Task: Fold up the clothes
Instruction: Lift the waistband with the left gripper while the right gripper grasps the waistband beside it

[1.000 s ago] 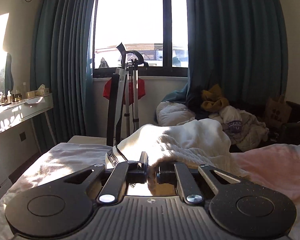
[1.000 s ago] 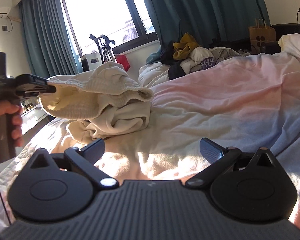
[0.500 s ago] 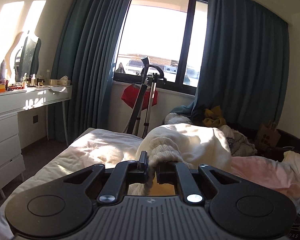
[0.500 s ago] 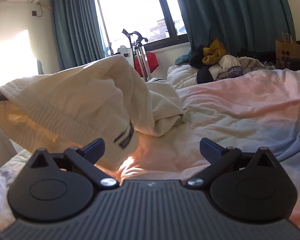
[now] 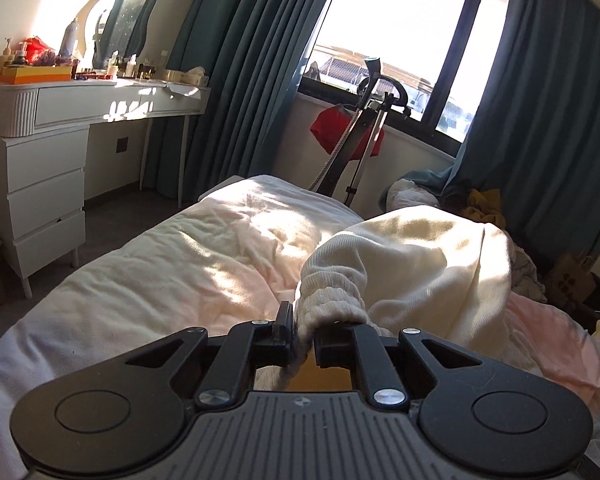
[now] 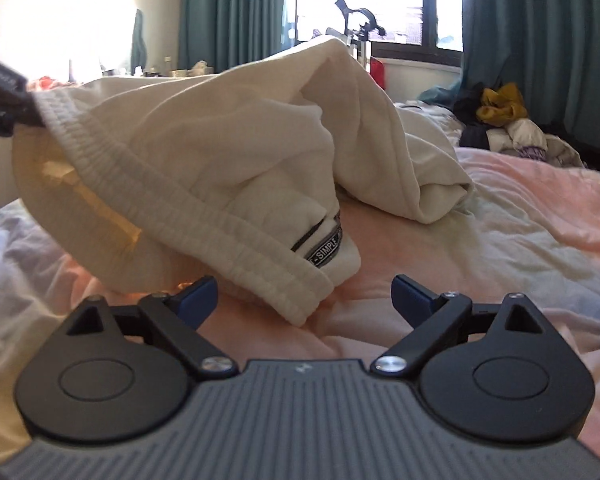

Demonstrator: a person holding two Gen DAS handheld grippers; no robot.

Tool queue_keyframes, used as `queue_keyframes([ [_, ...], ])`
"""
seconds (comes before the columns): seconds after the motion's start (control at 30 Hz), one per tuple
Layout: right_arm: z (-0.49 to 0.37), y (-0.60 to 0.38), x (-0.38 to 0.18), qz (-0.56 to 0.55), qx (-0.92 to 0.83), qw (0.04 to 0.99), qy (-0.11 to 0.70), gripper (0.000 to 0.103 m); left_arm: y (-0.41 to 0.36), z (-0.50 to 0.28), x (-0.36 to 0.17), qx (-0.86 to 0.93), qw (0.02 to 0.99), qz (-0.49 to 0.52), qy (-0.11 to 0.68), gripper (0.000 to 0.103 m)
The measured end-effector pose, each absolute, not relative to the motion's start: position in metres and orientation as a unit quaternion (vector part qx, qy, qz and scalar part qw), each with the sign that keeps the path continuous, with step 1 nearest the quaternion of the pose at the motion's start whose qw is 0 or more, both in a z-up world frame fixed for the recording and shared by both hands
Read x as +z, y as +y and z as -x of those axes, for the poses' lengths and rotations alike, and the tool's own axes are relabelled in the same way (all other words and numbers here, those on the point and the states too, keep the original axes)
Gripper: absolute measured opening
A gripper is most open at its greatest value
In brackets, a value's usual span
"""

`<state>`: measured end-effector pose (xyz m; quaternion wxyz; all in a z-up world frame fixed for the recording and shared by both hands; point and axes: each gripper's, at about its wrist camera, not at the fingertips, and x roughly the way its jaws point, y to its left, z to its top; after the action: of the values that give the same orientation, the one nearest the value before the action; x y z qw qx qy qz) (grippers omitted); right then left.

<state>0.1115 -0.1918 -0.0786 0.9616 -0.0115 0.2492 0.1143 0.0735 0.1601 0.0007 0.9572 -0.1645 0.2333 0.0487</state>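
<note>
The bed point(image 5: 172, 276) carries everything, spread with a rumpled cover that shows white near its foot and pink point(image 6: 520, 216) further along, sunlit in patches. A cream garment point(image 6: 260, 140) lies on it in a loose heap, one ribbed edge lifted off the cover. At the far end, under the curtain, a pile of clothes point(image 6: 512, 120) lies bunched.

The right gripper point(image 6: 304, 294) hangs low over the pink bedcover point(image 6: 500, 248), its blue-tipped jaws wide and just now closing a little, the ribbed waistband point(image 6: 204, 216) of the cream garment point(image 6: 236, 128) lying between them untouched; the left gripper point(image 6: 4, 100) at the left edge pinches that waistband's far end, holding it lifted; a clothes pile point(image 6: 508, 120) sits by the teal curtains point(image 6: 540, 40).
</note>
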Motion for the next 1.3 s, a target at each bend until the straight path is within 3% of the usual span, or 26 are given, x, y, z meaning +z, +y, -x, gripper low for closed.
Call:
queue_keyframes([
  [0.03, -0.116, -0.190, -0.082, 0.008, 0.107, 0.961, 0.254, 0.074, 0.160, -0.080, -0.002, 0.050, 0.954, 0.171, 0.240, 0.011],
  [0.07, -0.120, -0.187, -0.085, 0.012, 0.100, 0.962, 0.254, 0.068, 0.160, -0.086, -0.005, 0.051, 0.952, 0.176, 0.246, 0.011],
  [0.1, -0.123, -0.184, -0.089, 0.017, 0.094, 0.962, 0.255, 0.066, 0.162, -0.088, -0.007, 0.054, 0.951, 0.179, 0.247, 0.011],
  [0.17, -0.128, -0.180, -0.096, 0.025, 0.081, 0.964, 0.254, 0.052, 0.165, -0.092, -0.011, 0.058, 0.949, 0.182, 0.251, 0.011],
  [0.23, -0.128, -0.183, -0.091, 0.019, 0.068, 0.969, 0.237, 0.051, 0.165, -0.096, -0.016, 0.058, 0.947, 0.178, 0.259, 0.012],
  [0.43, -0.126, -0.201, -0.065, -0.004, 0.030, 0.984, 0.177, 0.018, 0.149, -0.102, -0.023, 0.026, 0.948, 0.157, 0.277, 0.012],
  [0.7, -0.118, -0.227, -0.037, -0.042, -0.004, 0.990, 0.137, 0.014, 0.127, -0.099, -0.035, -0.021, 0.941, 0.134, 0.311, 0.012],
  [0.93, -0.085, -0.246, -0.004, -0.058, -0.030, 0.992, 0.104, 0.011, 0.090, -0.083, -0.043, -0.048, 0.946, 0.045, 0.318, 0.016],
  [1.03, -0.066, -0.255, 0.007, -0.050, -0.045, 0.993, 0.097, 0.011, 0.072, -0.073, -0.047, -0.060, 0.945, 0.000, 0.321, 0.021],
  [1.13, -0.057, -0.270, 0.010, -0.053, -0.075, 0.989, 0.112, 0.011, 0.054, -0.062, -0.052, -0.089, 0.940, -0.046, 0.325, 0.037],
  [1.3, -0.074, -0.295, -0.020, -0.078, -0.125, 0.973, 0.180, 0.011, 0.024, -0.052, -0.072, -0.087, 0.936, -0.129, 0.317, 0.039],
])
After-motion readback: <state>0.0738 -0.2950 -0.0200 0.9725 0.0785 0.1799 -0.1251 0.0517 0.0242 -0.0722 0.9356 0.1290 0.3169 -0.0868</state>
